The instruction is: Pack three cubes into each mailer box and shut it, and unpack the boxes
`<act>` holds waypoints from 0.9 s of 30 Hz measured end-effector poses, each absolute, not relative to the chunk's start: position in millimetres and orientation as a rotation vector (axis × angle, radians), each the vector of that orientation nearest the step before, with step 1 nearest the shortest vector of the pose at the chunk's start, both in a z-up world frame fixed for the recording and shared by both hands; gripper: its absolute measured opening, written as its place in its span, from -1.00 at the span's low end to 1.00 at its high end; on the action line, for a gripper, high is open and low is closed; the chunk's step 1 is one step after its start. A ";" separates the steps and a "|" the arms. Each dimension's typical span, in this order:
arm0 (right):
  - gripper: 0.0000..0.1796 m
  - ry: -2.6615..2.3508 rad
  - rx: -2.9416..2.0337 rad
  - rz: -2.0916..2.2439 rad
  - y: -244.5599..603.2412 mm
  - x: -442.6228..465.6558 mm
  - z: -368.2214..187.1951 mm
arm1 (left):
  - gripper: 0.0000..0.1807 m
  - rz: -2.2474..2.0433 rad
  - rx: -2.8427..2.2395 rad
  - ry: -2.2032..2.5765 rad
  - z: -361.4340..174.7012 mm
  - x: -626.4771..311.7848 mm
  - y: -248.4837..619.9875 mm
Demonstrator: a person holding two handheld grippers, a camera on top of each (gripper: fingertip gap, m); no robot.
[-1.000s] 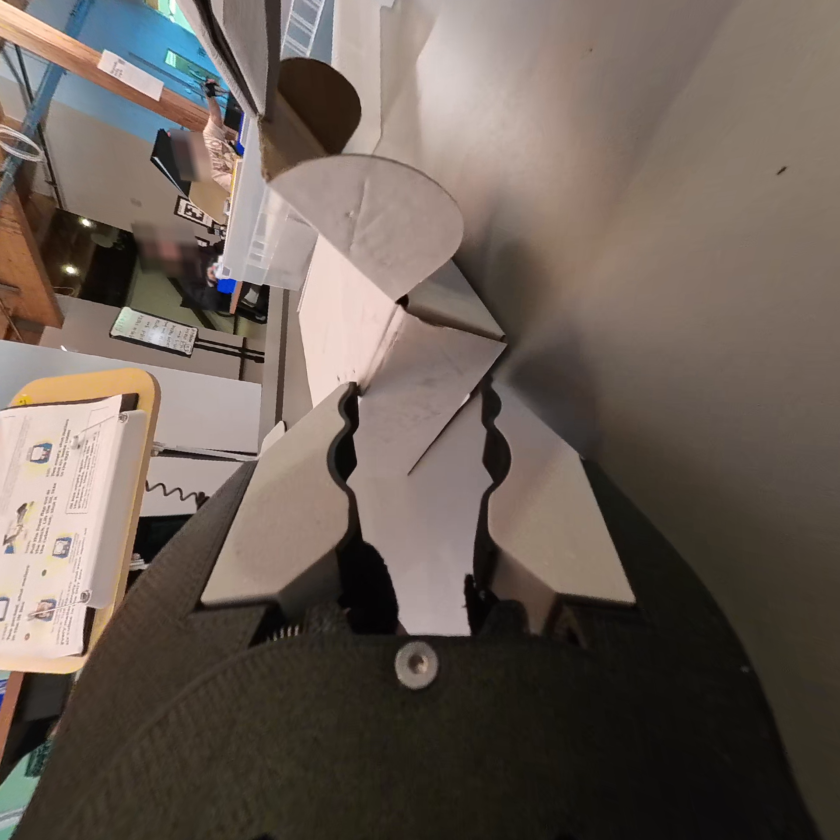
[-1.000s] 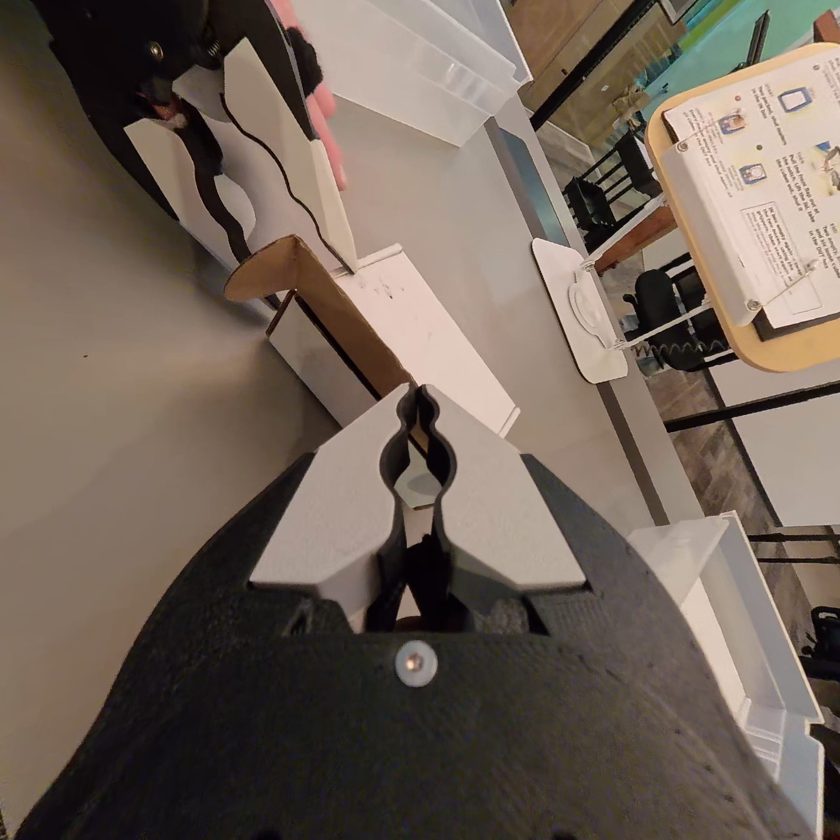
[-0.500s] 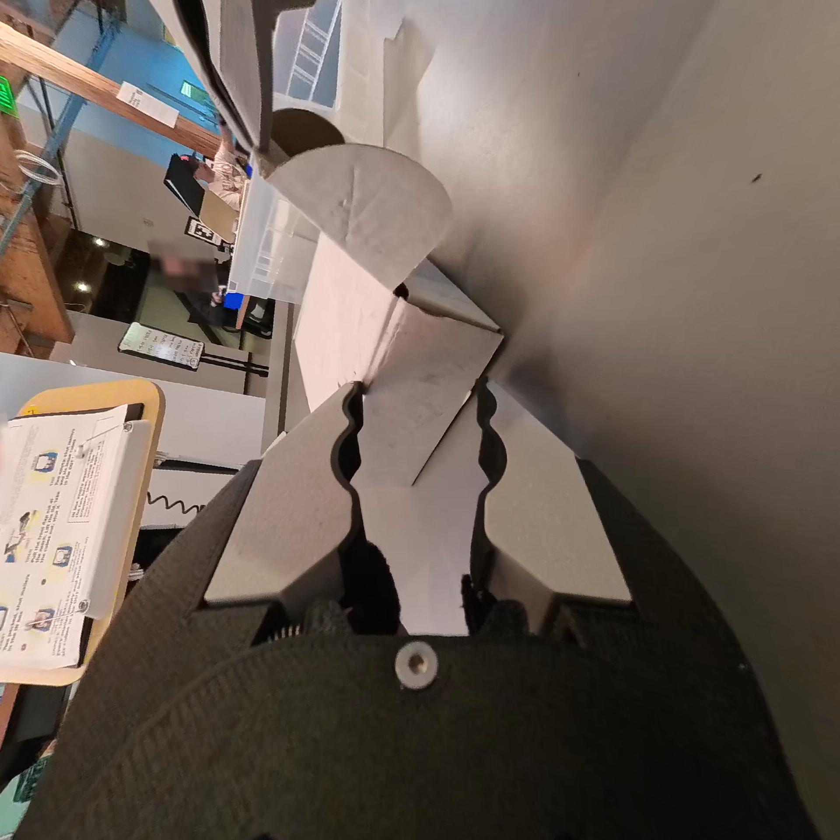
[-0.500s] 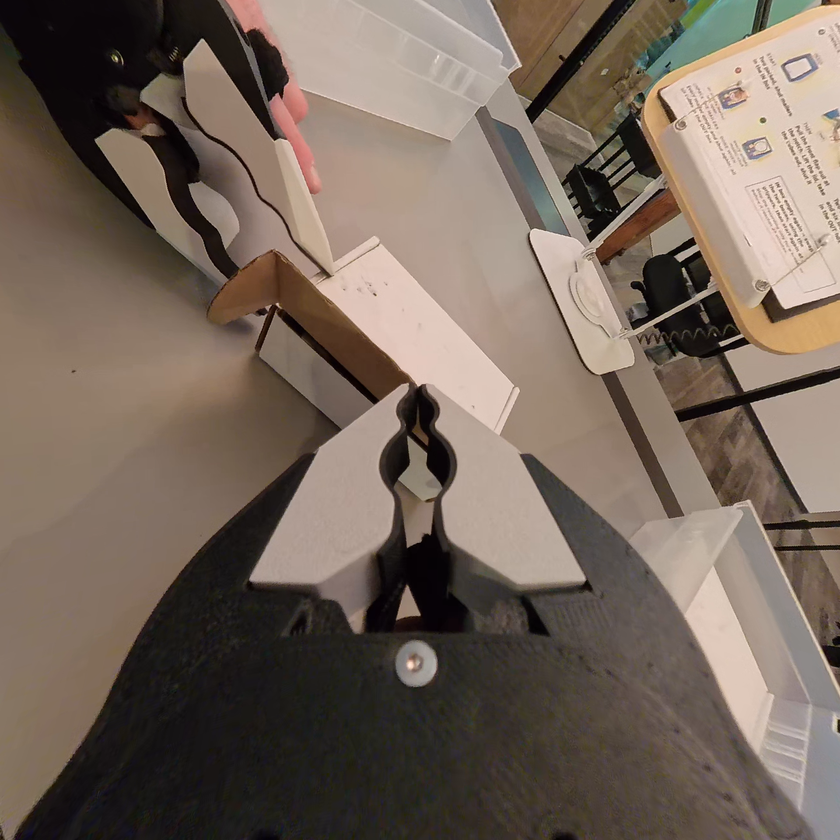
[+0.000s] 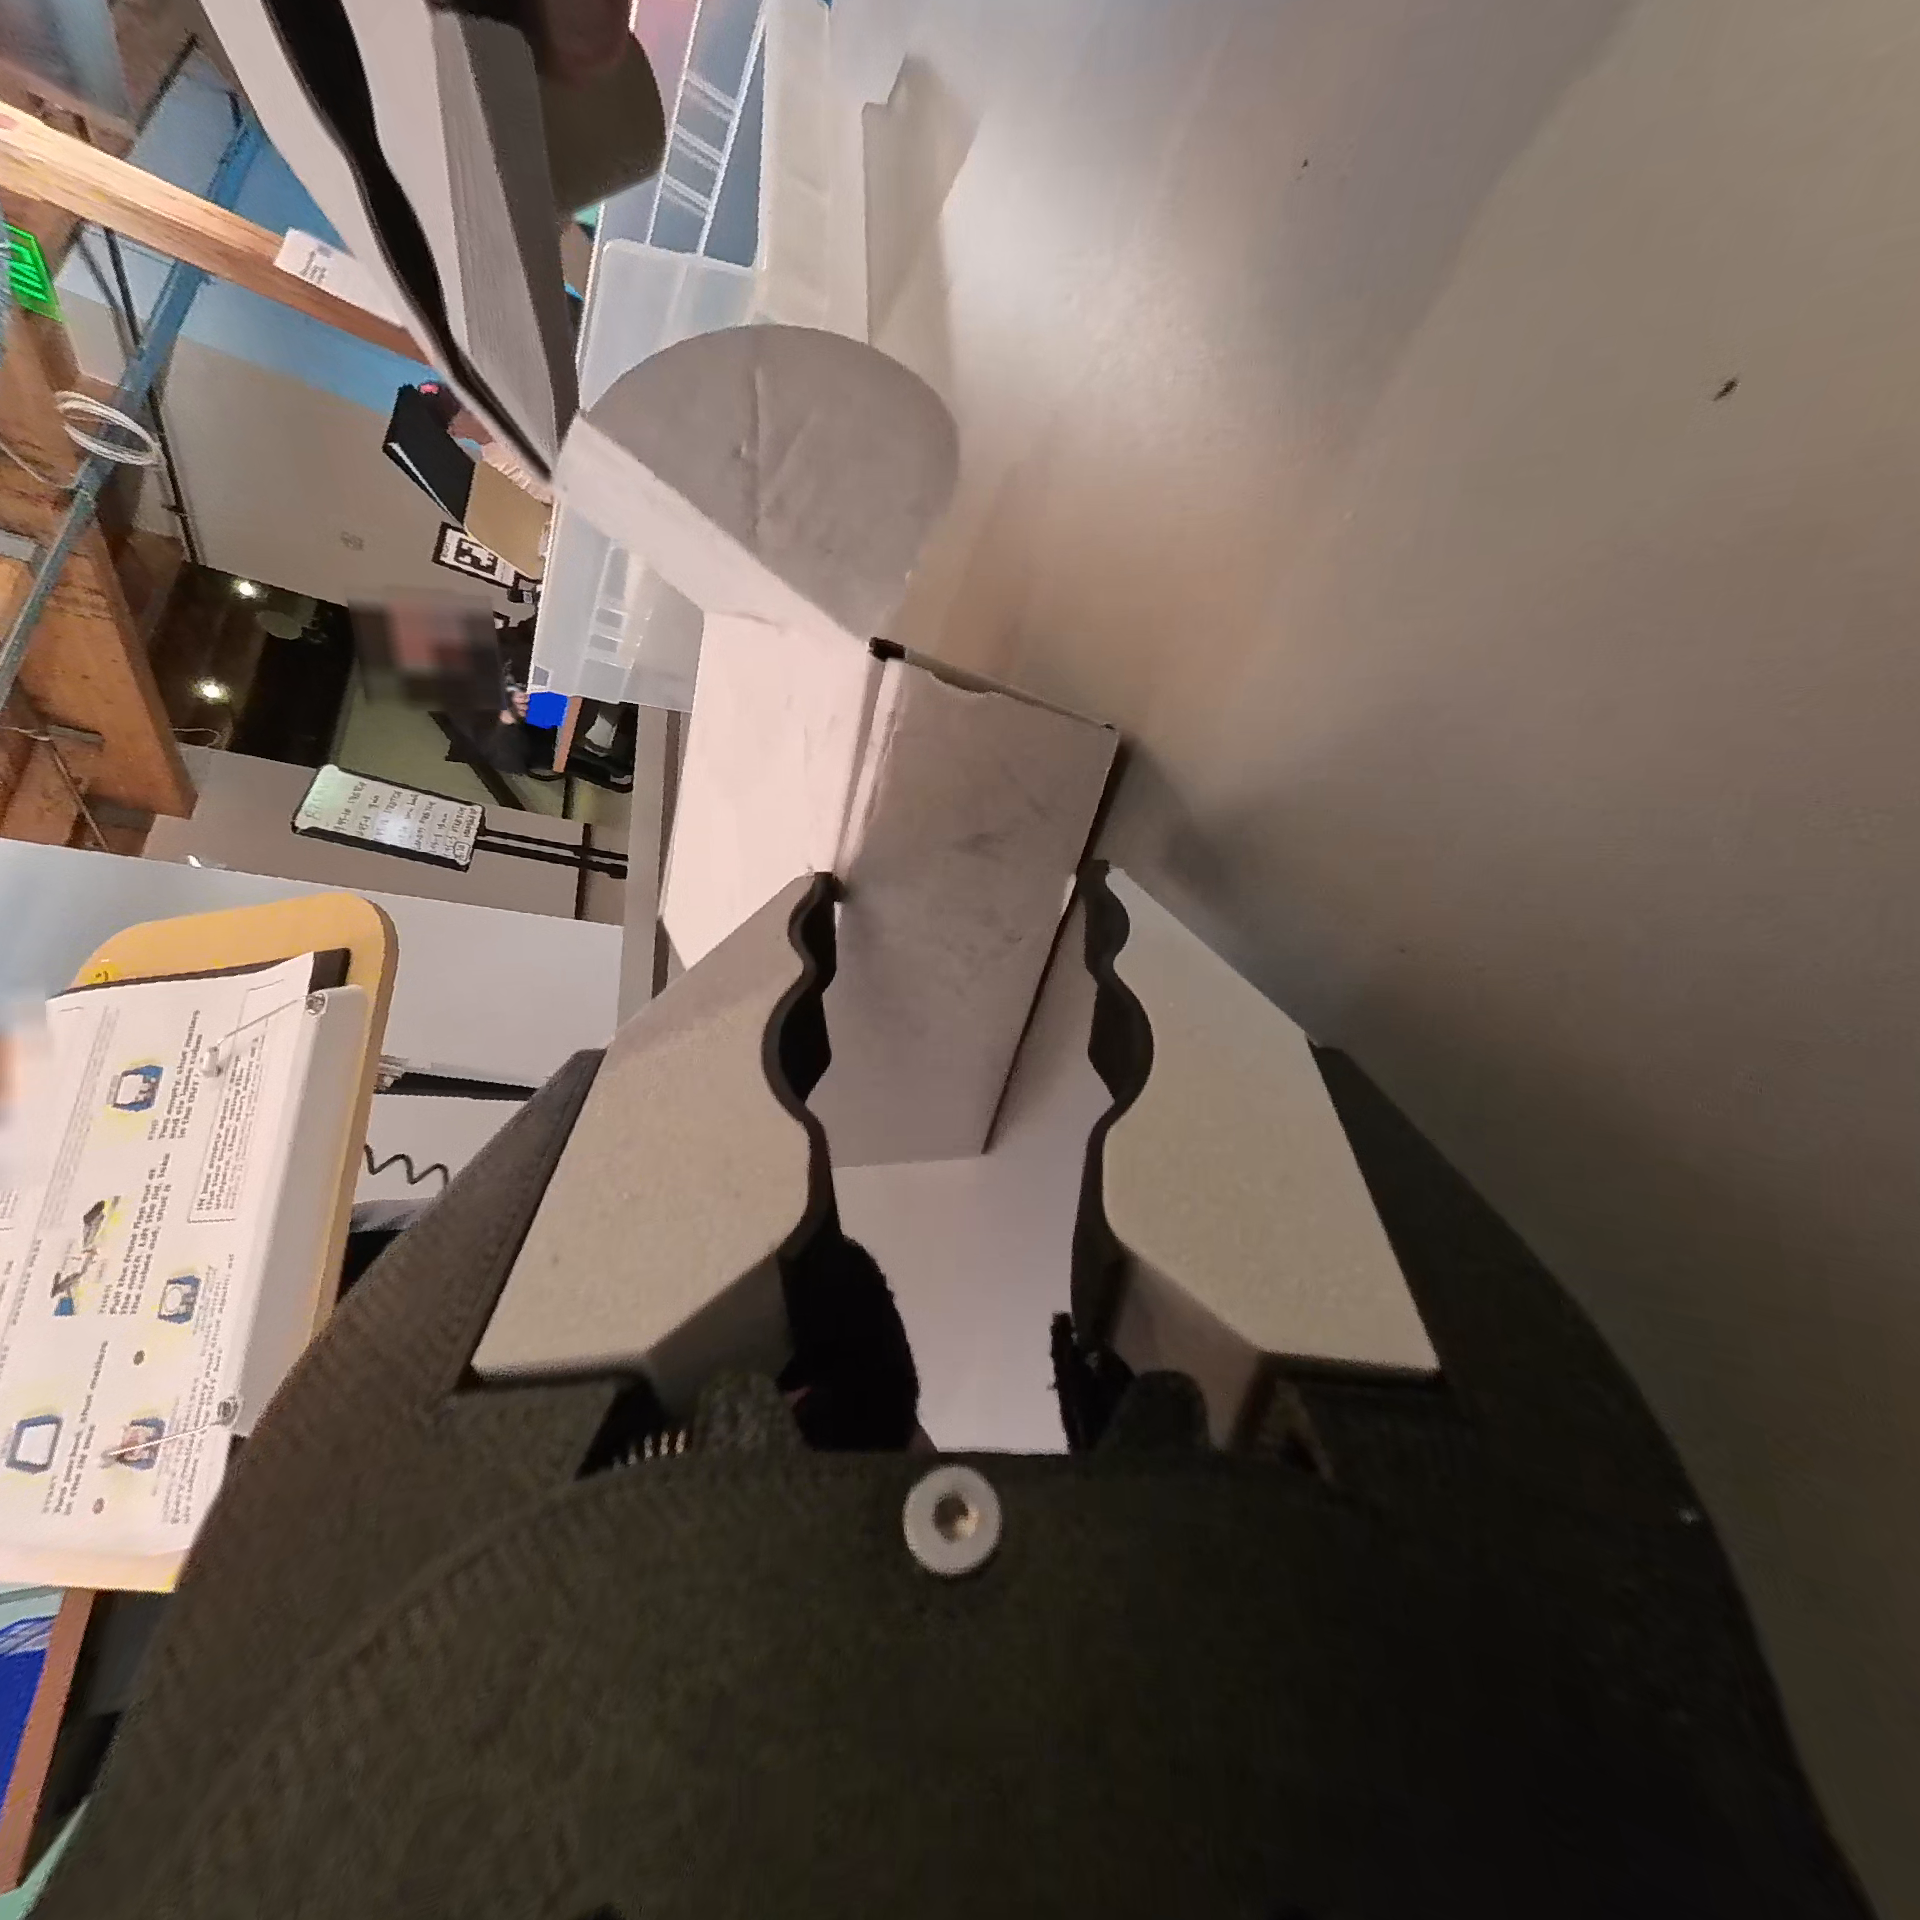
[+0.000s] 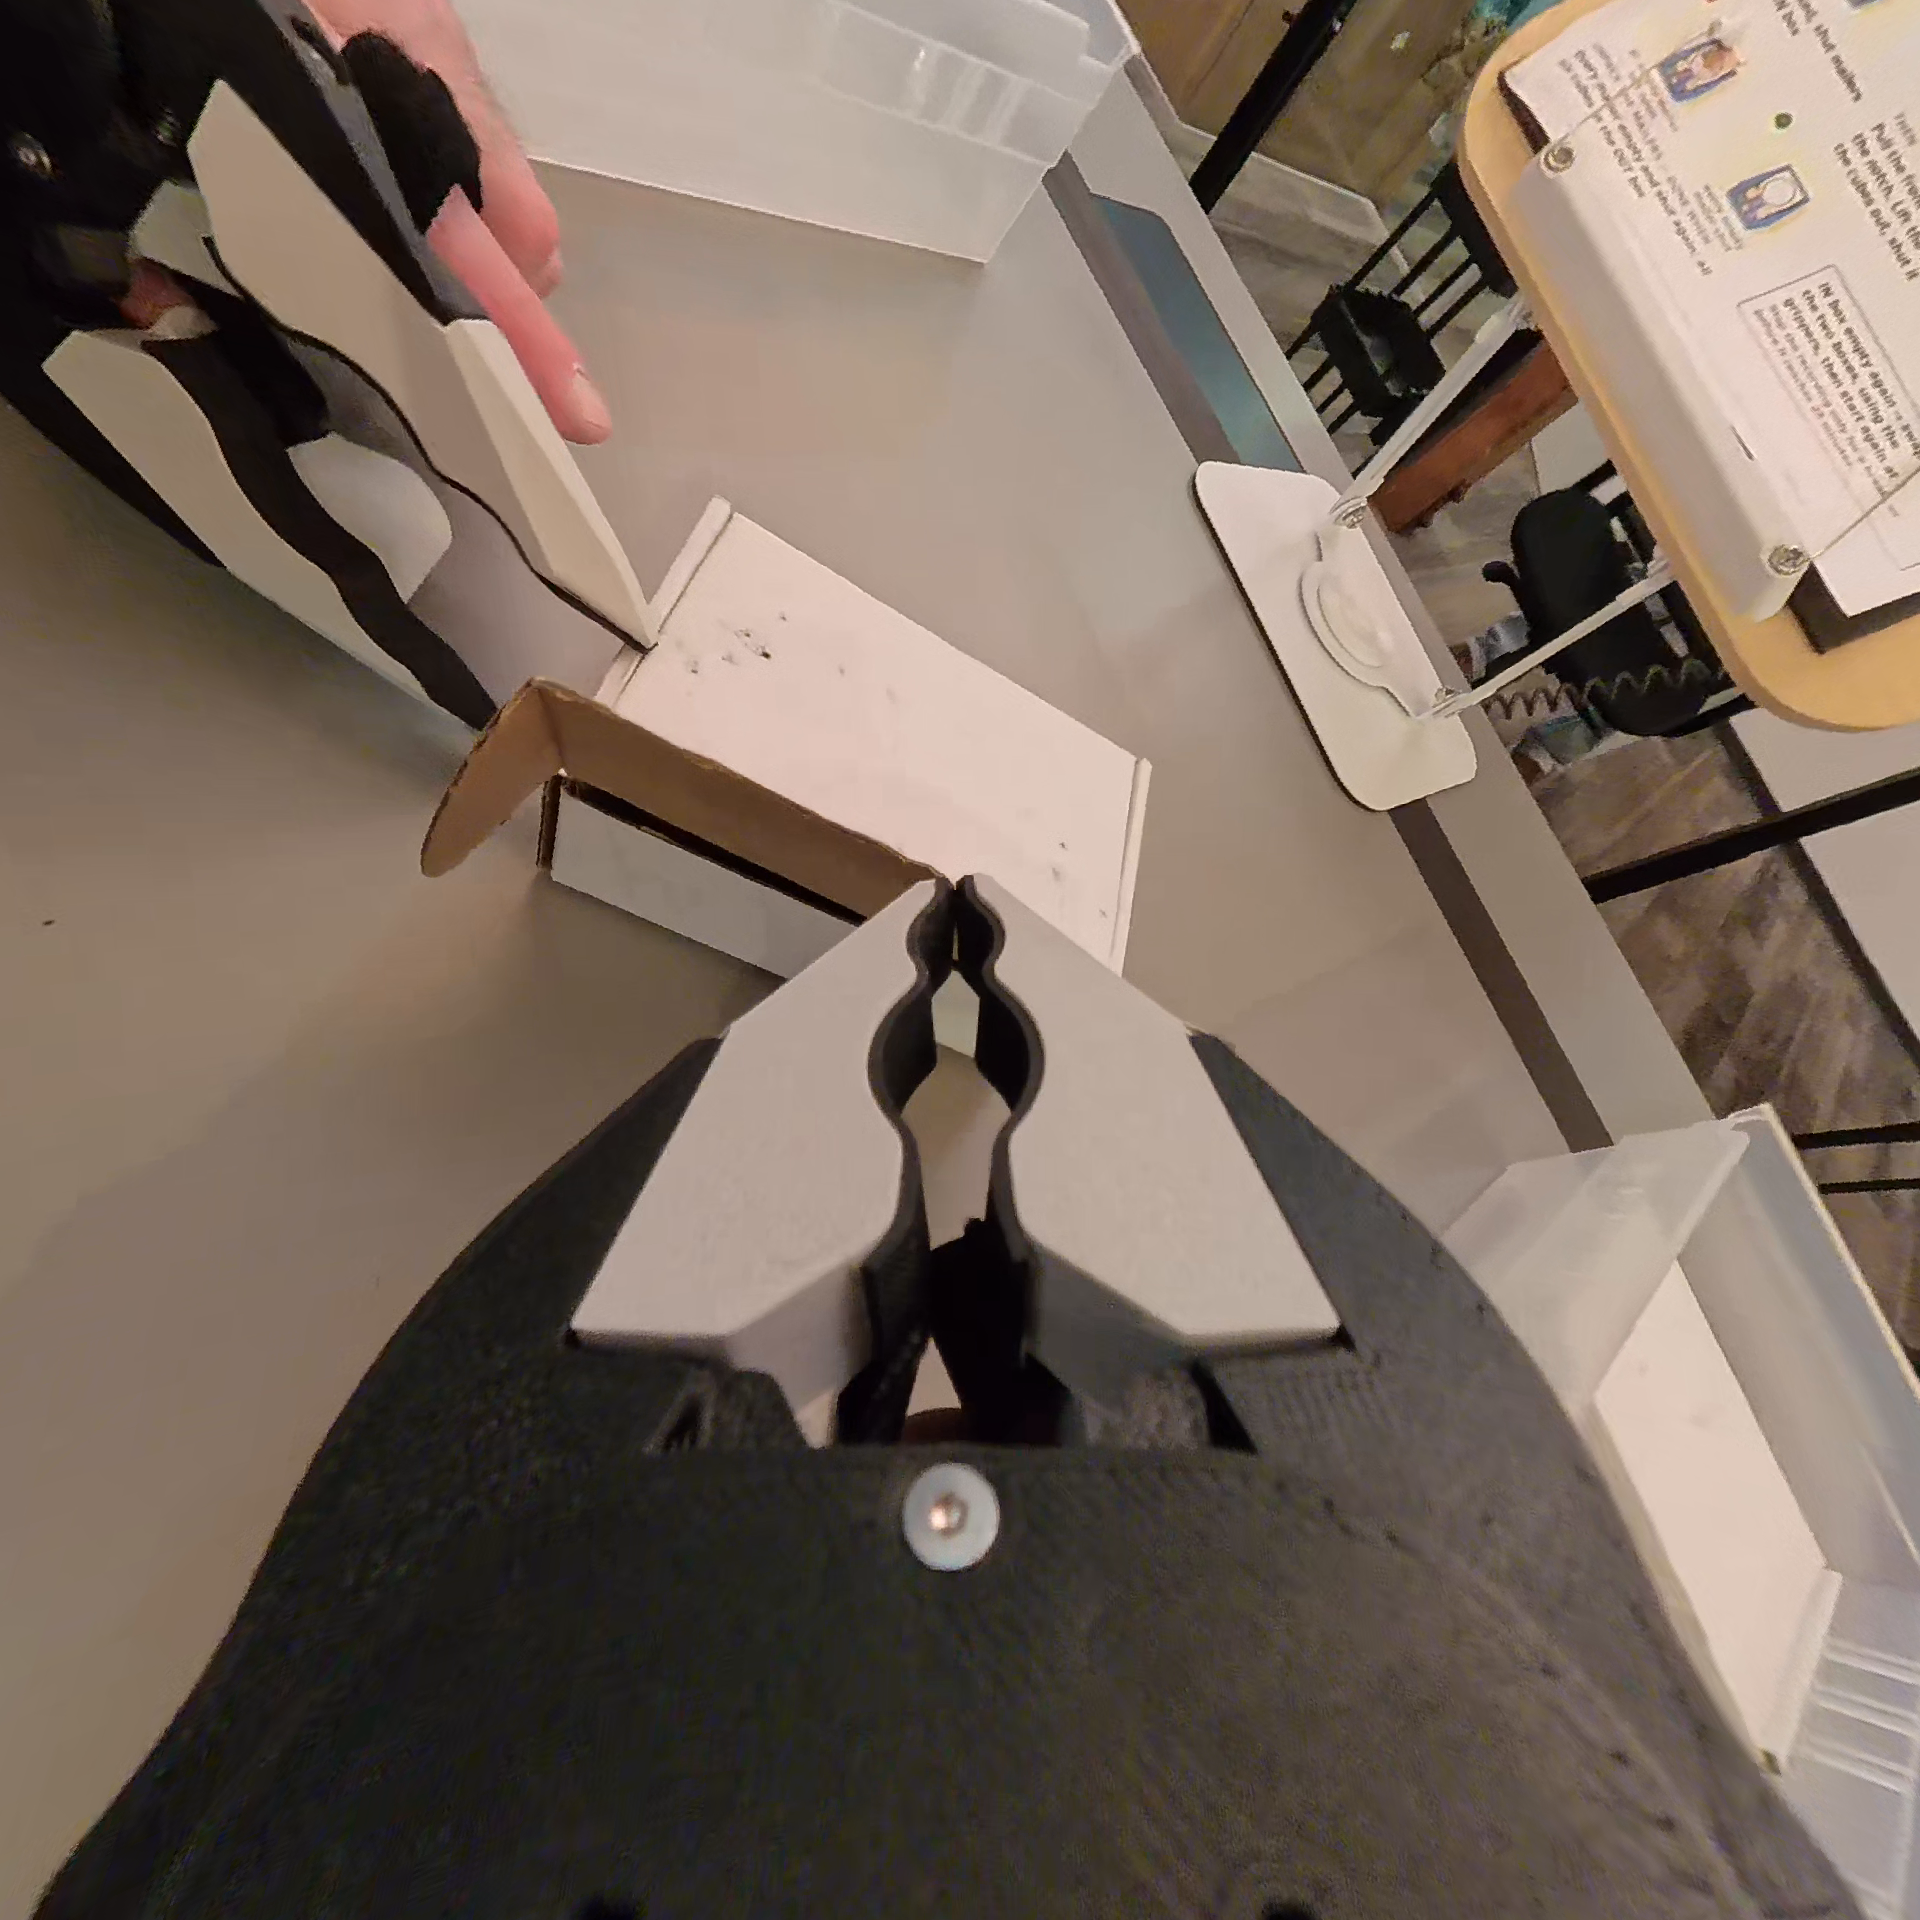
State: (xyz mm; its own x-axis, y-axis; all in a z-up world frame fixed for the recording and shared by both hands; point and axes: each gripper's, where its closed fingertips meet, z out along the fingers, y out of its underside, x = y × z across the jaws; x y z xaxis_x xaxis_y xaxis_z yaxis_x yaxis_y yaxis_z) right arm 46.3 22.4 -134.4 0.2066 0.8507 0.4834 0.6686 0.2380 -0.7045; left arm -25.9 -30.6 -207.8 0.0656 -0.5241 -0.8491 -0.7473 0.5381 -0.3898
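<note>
The right gripper (image 6: 956,894) pinches the mailer box's (image 6: 883,717) brown front flap (image 6: 665,769) between nearly closed fingers; the left gripper (image 5: 956,904), fingers apart, braces the box's end. The box sits mid-tabletop (image 6: 260,1039), lid down, flap untucked, so I judge shutting unfinished. No cubes show. Only the right view shows the brown inside and a clear bin (image 6: 1662,1403) at the near edge.
</note>
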 end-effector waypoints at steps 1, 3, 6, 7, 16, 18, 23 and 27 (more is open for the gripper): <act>-1.00 -1.511 -1.500 0.236 24.8 46.7 -134.7 | -0.49 0.236 -1.104 1.598 -207.6 -25.6 -30.7; -1.00 -1.498 -1.518 0.240 29.7 46.9 -135.1 | -0.49 0.249 -1.096 1.605 -207.9 -25.4 -30.4; -1.00 -1.486 -1.535 0.251 35.4 45.9 -135.5 | -0.50 0.253 -1.088 1.611 -207.3 -25.0 -30.2; -1.00 -1.487 -1.536 0.253 36.5 45.3 -135.5 | -0.50 0.254 -1.089 1.614 -207.3 -24.8 -30.0; -1.00 -1.528 -1.562 0.257 23.9 40.3 -135.4 | -0.55 0.277 -1.183 1.591 -203.7 -36.8 -17.0; -1.00 -1.563 -1.555 0.268 10.9 35.7 -136.6 | -0.37 0.200 -1.274 1.497 -198.5 -38.2 -14.4; -1.00 -1.625 -1.533 0.264 -12.4 24.9 -142.5 | 0.38 -0.039 -1.607 1.223 -202.0 -50.6 2.0; -1.00 -1.644 -1.526 0.274 -19.4 19.4 -145.0 | 0.55 -0.082 -1.779 1.120 -212.5 -60.7 14.7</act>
State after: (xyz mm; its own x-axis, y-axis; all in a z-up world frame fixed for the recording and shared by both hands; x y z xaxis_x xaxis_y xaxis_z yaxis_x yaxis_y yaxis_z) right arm 19.4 -19.4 -145.0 0.1107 0.8972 0.4275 0.7100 0.2296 -0.6657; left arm -60.7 14.7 -212.5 0.5706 -0.7122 -0.4089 -0.6455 -0.0812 -0.7594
